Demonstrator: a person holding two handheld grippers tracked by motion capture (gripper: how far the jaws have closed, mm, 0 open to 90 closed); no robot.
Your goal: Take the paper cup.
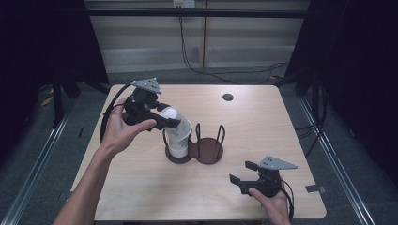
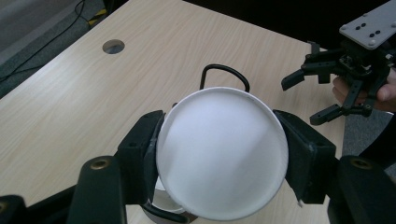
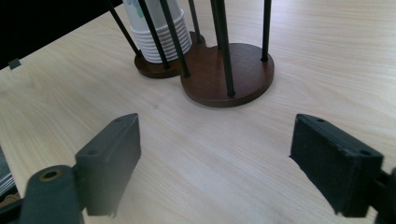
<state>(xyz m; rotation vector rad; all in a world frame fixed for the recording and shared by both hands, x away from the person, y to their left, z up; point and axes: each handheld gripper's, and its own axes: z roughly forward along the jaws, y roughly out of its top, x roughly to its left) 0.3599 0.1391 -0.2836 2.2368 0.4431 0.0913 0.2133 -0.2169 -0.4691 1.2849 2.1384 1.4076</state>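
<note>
My left gripper [image 1: 170,120] is shut on a white paper cup [image 1: 169,113], its jaws pressing the cup's two sides. The cup's round bottom [image 2: 222,154] faces the left gripper view's camera. The cup hangs tilted just above a stack of paper cups [image 1: 179,143] in the left ring of a dark wooden cup holder [image 1: 209,153] with black wire loops. My right gripper [image 1: 240,171] rests near the table's front right, open, with bare tabletop between its jaws [image 3: 215,149]. The cup stack [image 3: 161,32] and the holder's empty right base [image 3: 226,74] lie ahead of it.
The light wooden table [image 1: 263,122] has a round cable hole [image 1: 228,97] near its far edge. Dark curtains stand on both sides and cables run on the floor behind. The right gripper [image 2: 302,101] also appears at the top right of the left gripper view.
</note>
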